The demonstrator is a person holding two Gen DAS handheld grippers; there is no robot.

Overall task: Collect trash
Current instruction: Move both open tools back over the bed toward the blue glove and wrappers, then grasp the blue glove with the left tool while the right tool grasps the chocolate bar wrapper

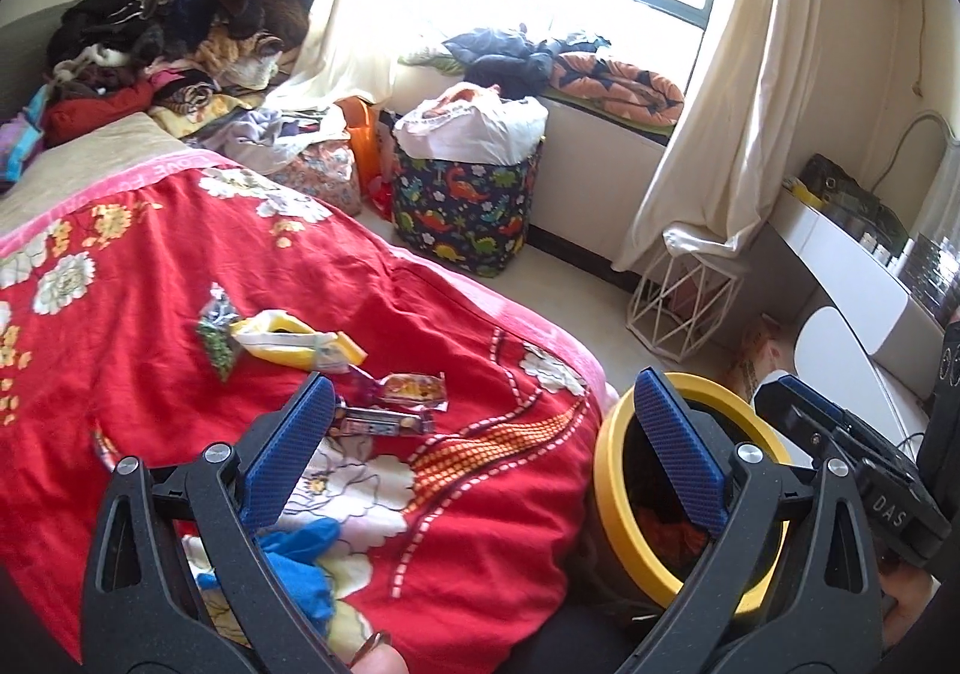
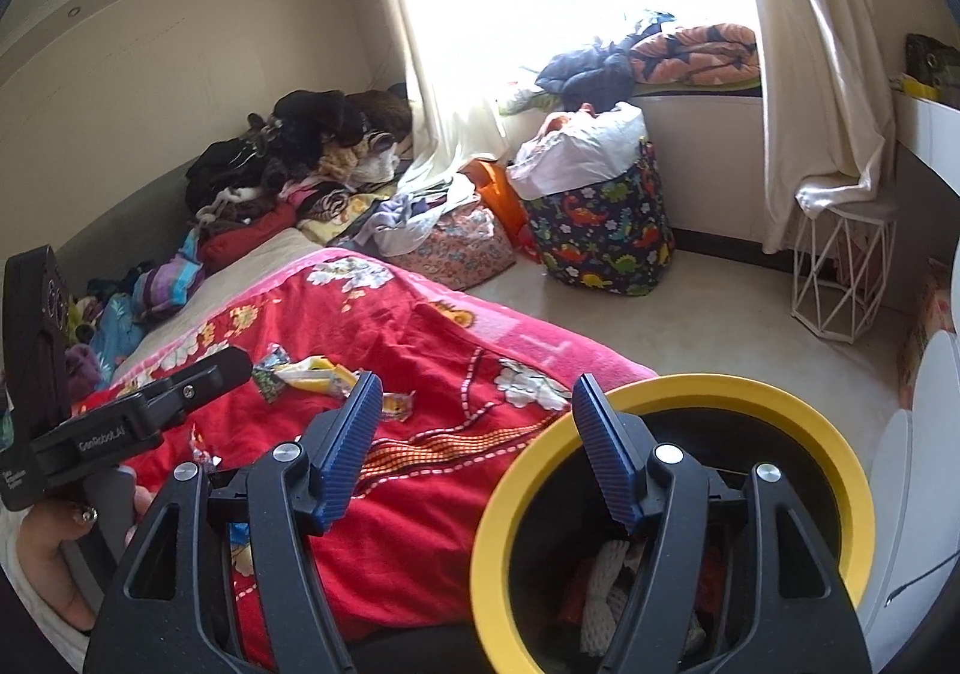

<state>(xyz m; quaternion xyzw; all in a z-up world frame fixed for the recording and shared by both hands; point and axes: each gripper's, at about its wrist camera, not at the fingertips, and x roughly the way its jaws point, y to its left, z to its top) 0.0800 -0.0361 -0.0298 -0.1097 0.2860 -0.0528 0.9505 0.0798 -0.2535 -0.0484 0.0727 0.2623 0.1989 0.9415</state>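
a bed with a red floral blanket [image 1: 150, 314] is shown from two wrist cameras. several wrappers [image 1: 288, 344] lie scattered on the blanket, near its middle: a yellow-and-white one [image 1: 300, 341], a green crinkled one [image 1: 217, 335] beside it, and purple candy wrappers [image 1: 390, 407] nearer the bed's foot. a yellow-rimmed bin [image 2: 672, 500] stands just off the bed's foot, with trash already seen inside.

the left claw [image 1: 480, 452] is held open and empty above the blanket. the right claw [image 2: 474, 446] is spread open and empty, one finger over the bin.

the wrappers are judged light, thin, crinkly and slippery; a raised, crumpled edge is best pinched, without the soft blanket being caught.
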